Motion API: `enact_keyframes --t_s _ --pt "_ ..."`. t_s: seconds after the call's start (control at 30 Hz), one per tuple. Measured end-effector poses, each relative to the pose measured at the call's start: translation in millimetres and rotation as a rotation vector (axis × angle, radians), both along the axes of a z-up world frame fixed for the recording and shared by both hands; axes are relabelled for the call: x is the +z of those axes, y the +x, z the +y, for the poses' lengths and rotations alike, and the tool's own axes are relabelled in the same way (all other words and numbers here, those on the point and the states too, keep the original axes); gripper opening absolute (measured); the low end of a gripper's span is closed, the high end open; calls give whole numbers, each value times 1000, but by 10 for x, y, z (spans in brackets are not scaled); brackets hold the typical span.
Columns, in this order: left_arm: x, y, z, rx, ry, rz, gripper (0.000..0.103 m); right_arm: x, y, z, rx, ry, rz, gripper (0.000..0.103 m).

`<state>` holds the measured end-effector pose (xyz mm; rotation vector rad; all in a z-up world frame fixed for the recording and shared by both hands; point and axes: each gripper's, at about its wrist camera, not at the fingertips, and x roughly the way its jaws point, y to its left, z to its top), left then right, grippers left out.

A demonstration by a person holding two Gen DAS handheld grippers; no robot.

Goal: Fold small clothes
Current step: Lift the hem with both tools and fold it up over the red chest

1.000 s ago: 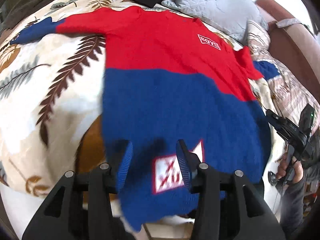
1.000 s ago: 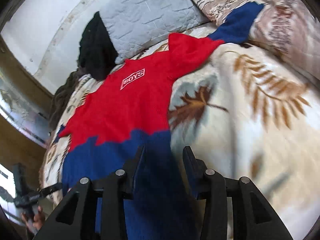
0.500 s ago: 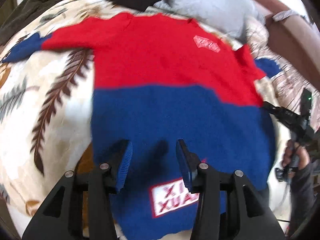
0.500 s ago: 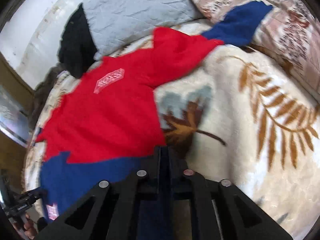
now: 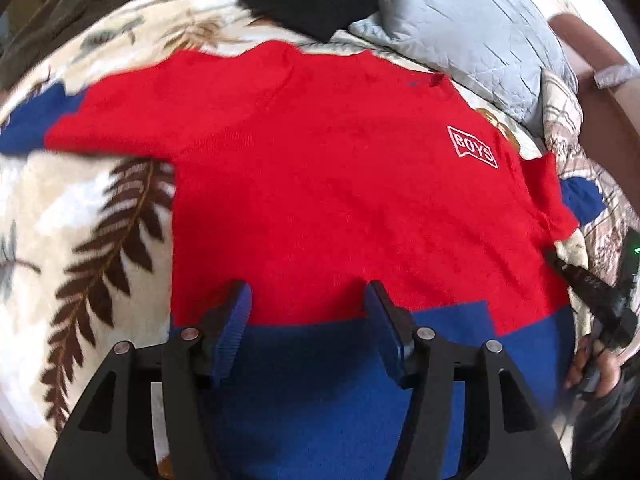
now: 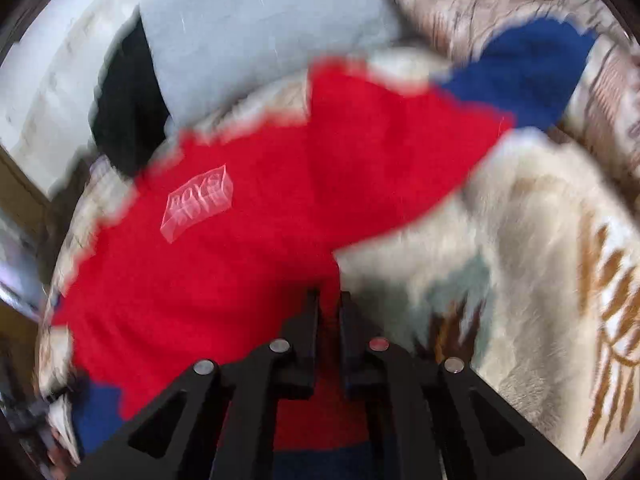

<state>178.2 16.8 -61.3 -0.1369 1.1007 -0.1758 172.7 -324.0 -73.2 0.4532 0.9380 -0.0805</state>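
Sweater [image 5: 340, 184] flat on blanket [image 5: 80, 220]; R gripper [image 6: 329, 304] jaws clamped on its edge, L gripper [image 5: 308, 300] jaws opening, empty.

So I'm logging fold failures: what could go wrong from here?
1. The right gripper is shut on the sweater at its side edge; dragging may bunch it on the fuzzy blanket.
2. The left gripper is opening with cloth only beneath it, so that side could lag, skewing the fold.

grey pillow [image 5: 472, 28] beyond sweater [image 5: 340, 184]
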Motion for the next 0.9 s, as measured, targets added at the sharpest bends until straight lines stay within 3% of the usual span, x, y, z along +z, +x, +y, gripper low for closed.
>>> enact_keyframes --t_s 0.1,0.2,0.3,0.43,0.6,0.67,0.7,0.77,0.9 --pt "152 166 -79 -10 -65 -8 58 296 -102 -314 -43 34 -91 14" --pt "264 353 -180 -21 -180 -23 58 649 -207 -1062 -270 47 -196 24" --pt "196 411 -268 -35 -165 -73 58 882 -262 -1695 -453 25 -233 26" --pt "-52 550 -345 -58 -123 -18 58 970 -138 -2112 -542 -51 -206 40" --pt "-33 588 -365 -70 -135 -48 66 741 200 -2189 -564 -141 -137 42" --pt "-39 604 -385 -77 -124 -57 66 728 360 -2103 -567 -249 -128 41" --pt "-40 604 -389 -82 -119 -61 66 730 405 -2082 -566 -290 -118 38" --pt "-14 608 -373 -90 -129 -60 66 741 445 -2050 -565 -351 -100 7" --pt "120 642 -236 -73 -181 -82 66 925 302 -2209 -596 -258 -175 5"
